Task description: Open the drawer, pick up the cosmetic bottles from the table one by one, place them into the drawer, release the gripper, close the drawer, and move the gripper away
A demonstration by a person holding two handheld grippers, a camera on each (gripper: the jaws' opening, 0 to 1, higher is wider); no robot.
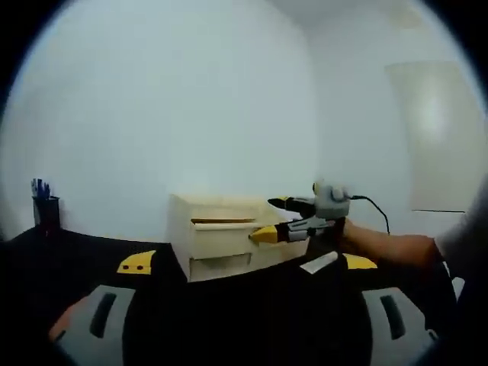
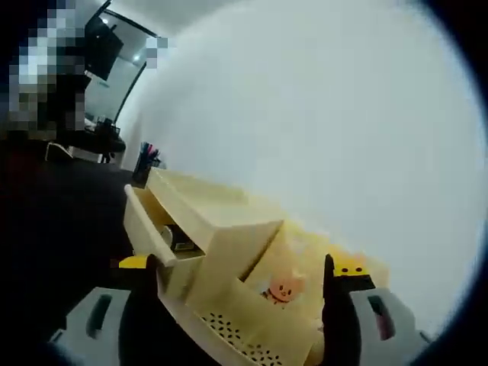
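Right hand-held gripper (image 1: 267, 219) hangs beside the open drawer (image 2: 156, 229), jaws wide and empty; left hand-held gripper (image 1: 244, 320) waits wide above the worktop (image 1: 229, 320)

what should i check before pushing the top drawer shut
1. Top drawer open: ok, pulled out.
2. Something inside the drawer: ok, a dark item lies in it; a cosmetic bottle, cannot tell.
3. Right gripper empty: ok, nothing between its yellow tips.
4. Right gripper clear of the drawer unit: cannot tell, tips sit close by its side.
5. Bottles left on the table: cannot tell.
6. Left gripper open: ok.
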